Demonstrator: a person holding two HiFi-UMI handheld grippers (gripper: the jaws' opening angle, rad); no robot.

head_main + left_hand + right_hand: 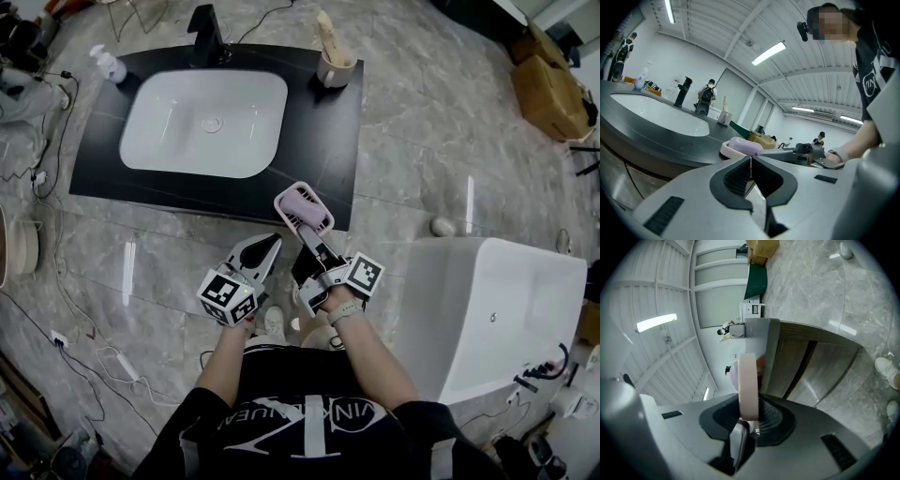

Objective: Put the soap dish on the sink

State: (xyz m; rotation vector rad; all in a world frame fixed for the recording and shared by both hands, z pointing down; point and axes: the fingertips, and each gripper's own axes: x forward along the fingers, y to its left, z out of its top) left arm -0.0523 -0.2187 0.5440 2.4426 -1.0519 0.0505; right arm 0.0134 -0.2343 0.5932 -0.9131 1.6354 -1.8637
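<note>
The soap dish (pixel 303 208) is pale pink with a lilac soap bar in it. It hangs over the front right corner of the black countertop (pixel 309 131), and whether it touches the top cannot be told. My right gripper (pixel 307 231) is shut on its near rim. In the right gripper view the dish (pixel 748 380) stands edge-on between the pads, the gripper (pixel 749 417) rolled on its side. My left gripper (pixel 271 244) is shut and empty, just left of the right one. From the left gripper (pixel 750 164), the dish (pixel 740 146) shows beyond the counter edge.
A white basin (pixel 204 122) is sunk into the countertop, with a black tap (pixel 208 36) behind it. A pump bottle (pixel 110 66) stands at the back left, a cup with brushes (pixel 333 64) at the back right. A white tub (pixel 497 309) stands at my right; cardboard boxes (pixel 548 89) lie beyond it.
</note>
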